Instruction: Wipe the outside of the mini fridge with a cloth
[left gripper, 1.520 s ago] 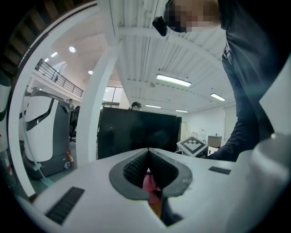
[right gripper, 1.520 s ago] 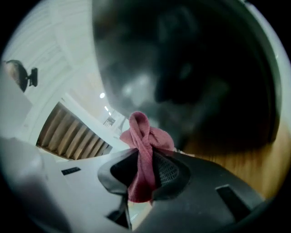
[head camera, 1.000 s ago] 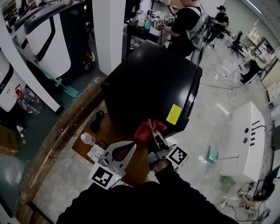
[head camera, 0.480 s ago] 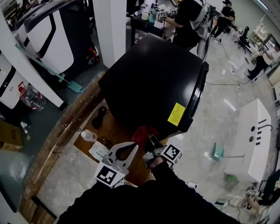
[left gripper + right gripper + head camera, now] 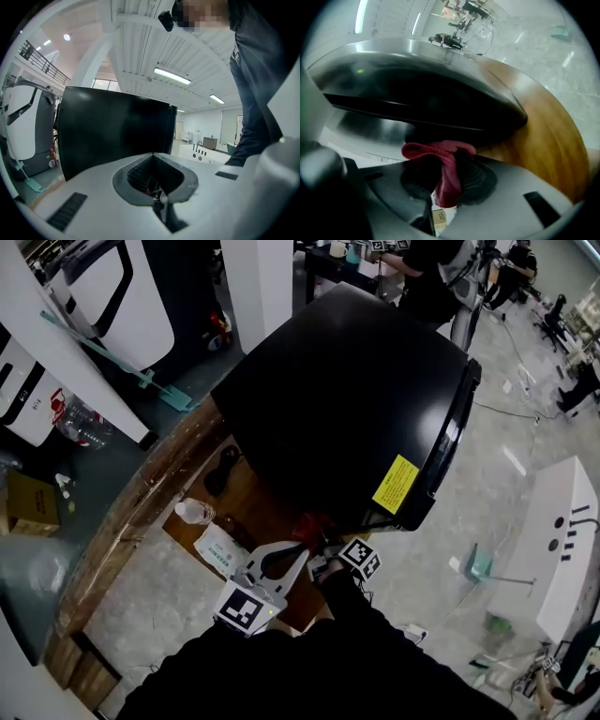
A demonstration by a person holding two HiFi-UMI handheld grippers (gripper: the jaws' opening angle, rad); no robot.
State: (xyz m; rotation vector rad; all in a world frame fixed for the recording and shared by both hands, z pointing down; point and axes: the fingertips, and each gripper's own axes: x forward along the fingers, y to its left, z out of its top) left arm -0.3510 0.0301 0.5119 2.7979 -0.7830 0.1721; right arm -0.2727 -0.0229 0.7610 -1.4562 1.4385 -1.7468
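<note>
Right gripper (image 5: 449,185) clamped on red cloth (image 5: 440,154), low against near side of mini fridge (image 5: 347,399), which sits at right end of bench (image 5: 141,512). Left gripper (image 5: 153,157) jaws together, nothing between. I'd press cloth flat and sweep upward in overlapping strokes, going light over yellow label (image 5: 397,484).

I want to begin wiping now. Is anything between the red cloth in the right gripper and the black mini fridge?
Nothing visible stands between them. The right gripper is shut on the red cloth, which is close to the mini fridge, low on its side.
</note>
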